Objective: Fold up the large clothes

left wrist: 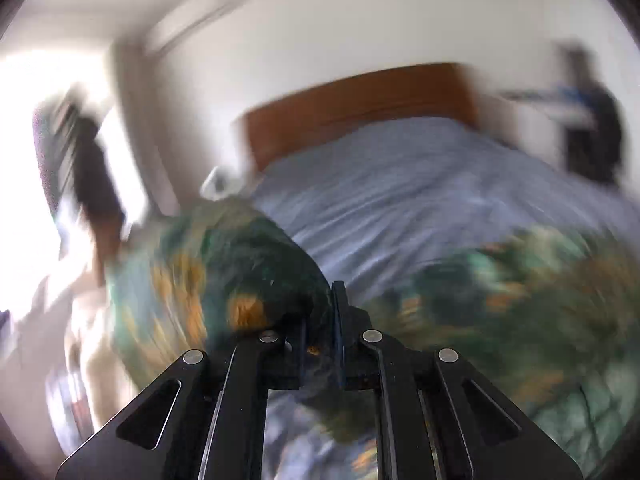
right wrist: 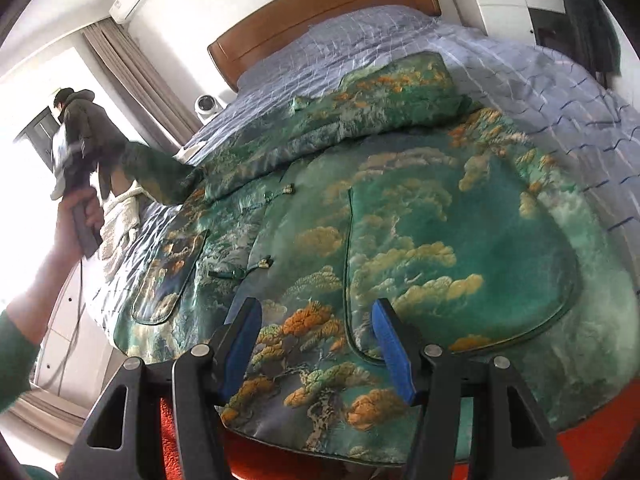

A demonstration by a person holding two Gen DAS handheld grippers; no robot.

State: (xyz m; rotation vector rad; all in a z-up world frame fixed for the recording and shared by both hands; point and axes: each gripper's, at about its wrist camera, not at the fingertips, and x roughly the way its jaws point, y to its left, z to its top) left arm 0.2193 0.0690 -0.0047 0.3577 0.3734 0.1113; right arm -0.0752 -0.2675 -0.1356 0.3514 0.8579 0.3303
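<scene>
Bedroom light floods in from a window at nine o'clock, and a grey-blue quilt (right wrist: 400, 40) covers the bed. Nearest, the right gripper (right wrist: 316, 344) hovers with its blue pads apart over the hem of the green jacket (right wrist: 400, 208) at six o'clock, nothing between them, probably poised to pin or take that edge. The jacket lies front up and spread across the quilt, one sleeve (right wrist: 380, 92) already folded over the chest toward twelve o'clock. At nine o'clock the left gripper (left wrist: 320, 328) is clamped on the other sleeve (right wrist: 156, 176), lifted off the bed, likely so it can swing across the body. Beyond stands a wooden headboard (right wrist: 320, 12).
</scene>
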